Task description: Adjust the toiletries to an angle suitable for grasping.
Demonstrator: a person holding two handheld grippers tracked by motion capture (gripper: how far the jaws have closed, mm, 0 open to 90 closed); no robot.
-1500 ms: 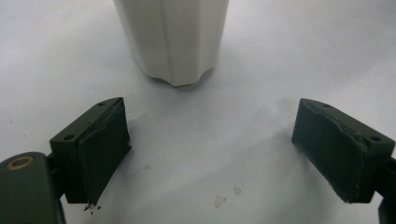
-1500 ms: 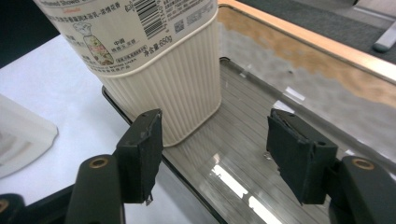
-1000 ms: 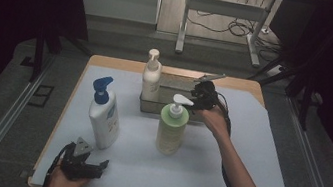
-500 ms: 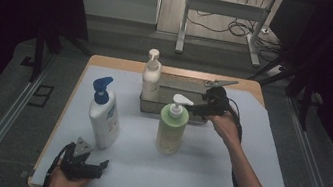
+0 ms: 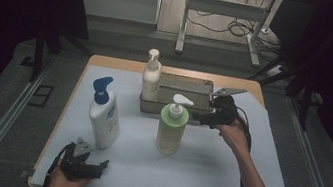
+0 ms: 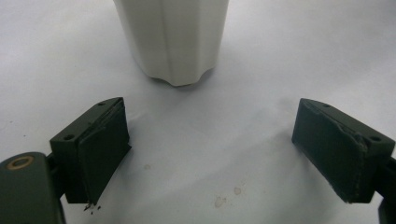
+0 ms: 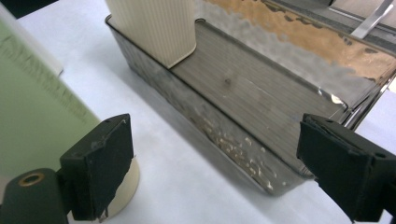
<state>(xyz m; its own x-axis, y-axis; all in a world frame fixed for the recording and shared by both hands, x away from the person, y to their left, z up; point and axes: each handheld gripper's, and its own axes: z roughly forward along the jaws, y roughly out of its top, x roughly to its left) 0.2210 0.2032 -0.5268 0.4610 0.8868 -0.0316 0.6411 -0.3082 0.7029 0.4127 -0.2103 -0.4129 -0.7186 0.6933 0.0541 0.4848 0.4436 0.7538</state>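
Three pump bottles stand mid-frame: a green pump bottle [image 5: 171, 127] at centre, a cream one [image 5: 151, 77] inside the metal tray [image 5: 195, 89] above it. Right of the green bottle, the right gripper [image 5: 205, 118] has just been opening, jaws apart, nothing between them. At lower left, the left gripper [image 5: 101, 165] rests with its jaws apart, near the blue-capped white bottle [image 5: 104, 114].

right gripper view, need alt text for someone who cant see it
The right tool's black jaws stand open over white table cover, nothing between them. Ahead lies a metal tray with a cream bottle in its far end; a green bottle stands at left.
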